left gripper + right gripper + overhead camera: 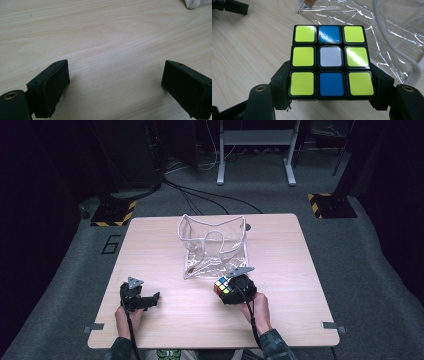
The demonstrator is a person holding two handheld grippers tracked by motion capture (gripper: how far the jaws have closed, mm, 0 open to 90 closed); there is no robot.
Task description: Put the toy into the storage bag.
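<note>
From above, the right gripper (231,289) grips a puzzle cube (223,285) near the bench (160,245) front, just before the clear plastic bag (214,245); bare wood lies left. The left gripper (115,85) has its jaws wide apart over bare bench. The right gripper view shows jaws clamping the cube's sides, no writing legible

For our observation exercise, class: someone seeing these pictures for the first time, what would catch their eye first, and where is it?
The bright puzzle cube, mostly yellow with blue and white squares on the face shown, stands out first, clamped in the right gripper near the table's front right. Just behind it sits a clear plastic bag with white trim at the table's middle. The left gripper rests open over bare wood at the front left.
</note>
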